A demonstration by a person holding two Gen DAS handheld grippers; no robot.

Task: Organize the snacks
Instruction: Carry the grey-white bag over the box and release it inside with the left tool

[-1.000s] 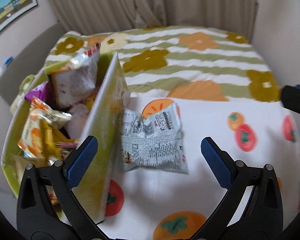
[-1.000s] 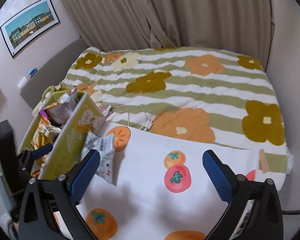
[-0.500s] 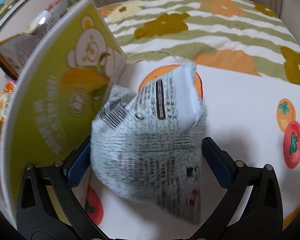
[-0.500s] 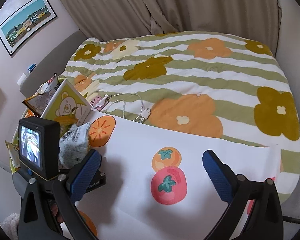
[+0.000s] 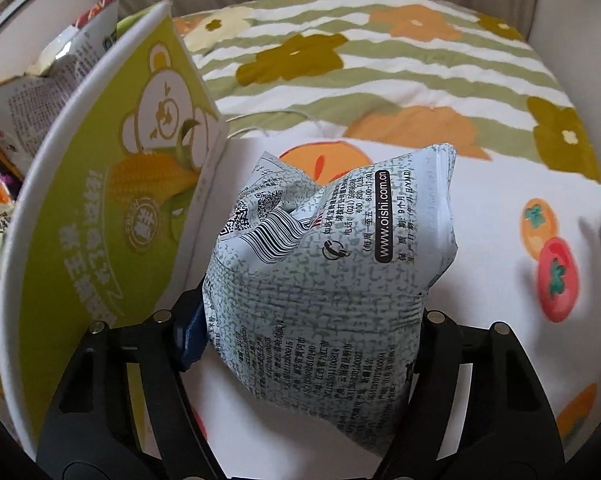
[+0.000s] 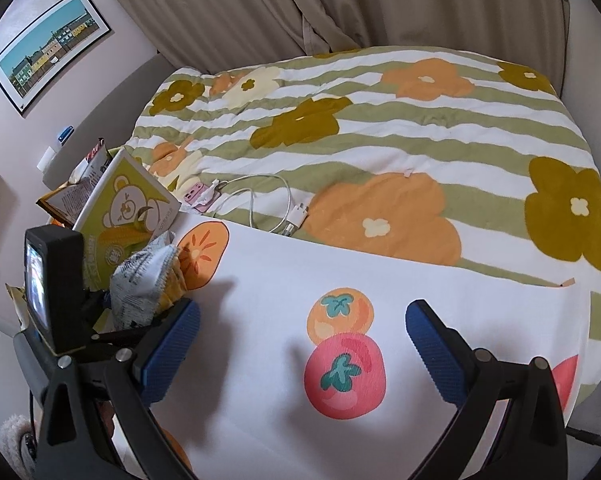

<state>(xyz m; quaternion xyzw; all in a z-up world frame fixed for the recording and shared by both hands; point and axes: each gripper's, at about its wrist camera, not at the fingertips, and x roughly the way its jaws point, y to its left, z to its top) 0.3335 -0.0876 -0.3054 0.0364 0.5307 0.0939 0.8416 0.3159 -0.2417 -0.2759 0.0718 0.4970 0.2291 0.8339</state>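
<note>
The green bear-printed box [image 5: 112, 216] stands at the left edge of the white fruit-print sheet [image 5: 480, 272], holding snack packets [image 5: 40, 100] (one upright with printed text, others orange and yellow). My left gripper [image 5: 308, 320] is clenched on the grey Oishi snack bag [image 5: 324, 256], raised just beside the box's outer wall. My right gripper [image 6: 300, 336] hangs released, jaws wide, above the sheet, touching nothing. Only the right wrist view shows a white charging cable [image 6: 260, 200] on the striped flower quilt [image 6: 380, 120].
</note>
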